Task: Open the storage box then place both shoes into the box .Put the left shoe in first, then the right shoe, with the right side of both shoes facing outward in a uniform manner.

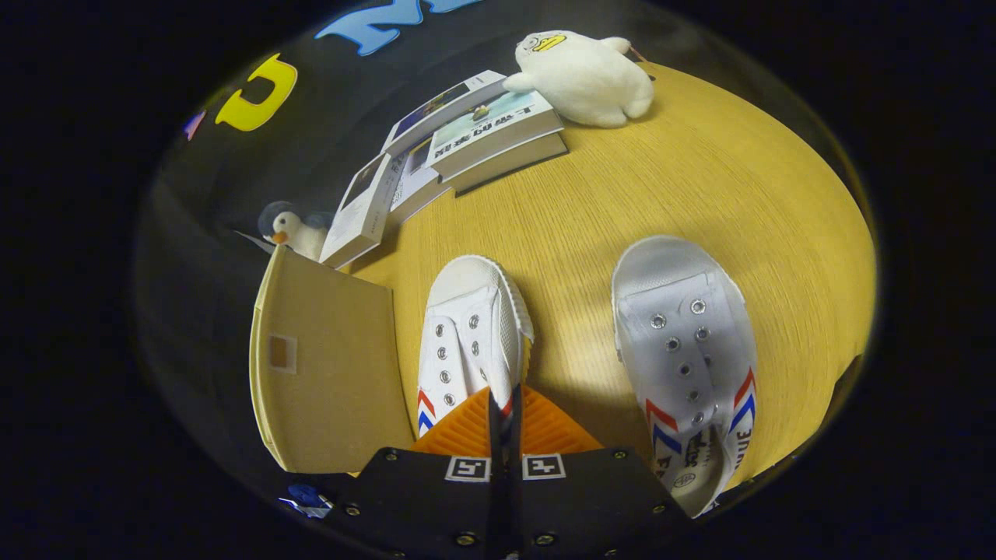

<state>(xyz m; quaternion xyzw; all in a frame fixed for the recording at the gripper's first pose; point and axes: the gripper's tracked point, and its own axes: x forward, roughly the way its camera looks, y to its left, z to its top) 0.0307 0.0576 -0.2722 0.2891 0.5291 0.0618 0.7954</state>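
Fingers (504, 416) nearly pressed together, pinching the side wall of the canvas shoe (471, 334) just ahead. Box lid (327, 365) stands open just left of them; second shoe (689, 350) lies right, on the counter (661, 171). Lift level, clear the lid edge.

Gripper (504, 416) with jaws nearly closed on the side wall of the left shoe (469, 334), pinched between both fingers. The storage box (327, 365) stands just beside this shoe with its lid raised. The right shoe (689, 342) lies apart on the wooden desk (700, 187). Beyond: stacked books (475, 132), a white plush toy (583, 78), and a small duck figure (292, 232).
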